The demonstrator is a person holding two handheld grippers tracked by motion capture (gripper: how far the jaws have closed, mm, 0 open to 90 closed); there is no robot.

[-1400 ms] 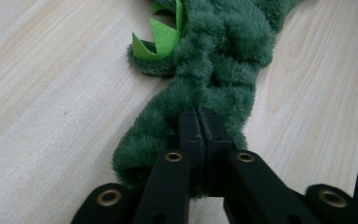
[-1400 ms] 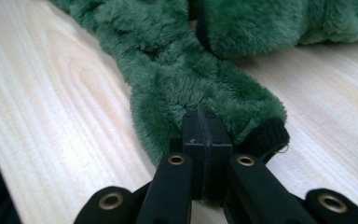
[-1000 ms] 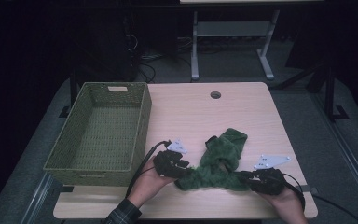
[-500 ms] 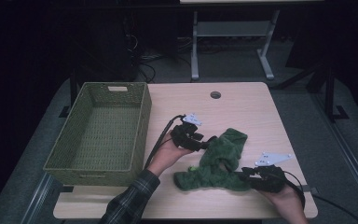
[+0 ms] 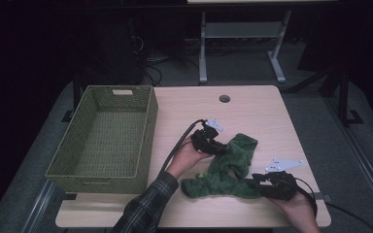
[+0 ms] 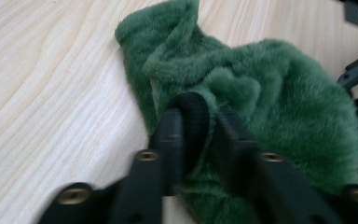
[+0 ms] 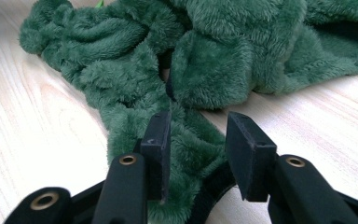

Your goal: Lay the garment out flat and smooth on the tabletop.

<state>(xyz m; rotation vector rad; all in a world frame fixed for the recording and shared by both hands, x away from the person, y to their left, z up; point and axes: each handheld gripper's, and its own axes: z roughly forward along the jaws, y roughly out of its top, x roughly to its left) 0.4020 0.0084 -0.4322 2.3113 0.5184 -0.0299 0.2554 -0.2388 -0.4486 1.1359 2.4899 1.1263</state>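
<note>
Lying crumpled on the bench (image 5: 252, 111), the green fleece garment (image 5: 228, 170) sat toward the near right part of the top, well apart from the woven basket (image 5: 104, 136) at its nine o'clock. The left tool (image 5: 218, 147) was at the garment's ten o'clock edge. Its jaws had just been closing, and in the left gripper view they pinched a black elastic cuff (image 6: 193, 116) with the green pile bunched around it. The right tool (image 5: 257, 180) rested at the garment's five o'clock corner, low on the bench. Its jaws had just been opening; in the right gripper view the pads (image 7: 157, 140) stood spread, a fold of fleece (image 7: 191, 140) lying between them without being squeezed. A plaid sleeve (image 5: 148, 206) came in from six o'clock behind the left hand (image 5: 187, 155).
</note>
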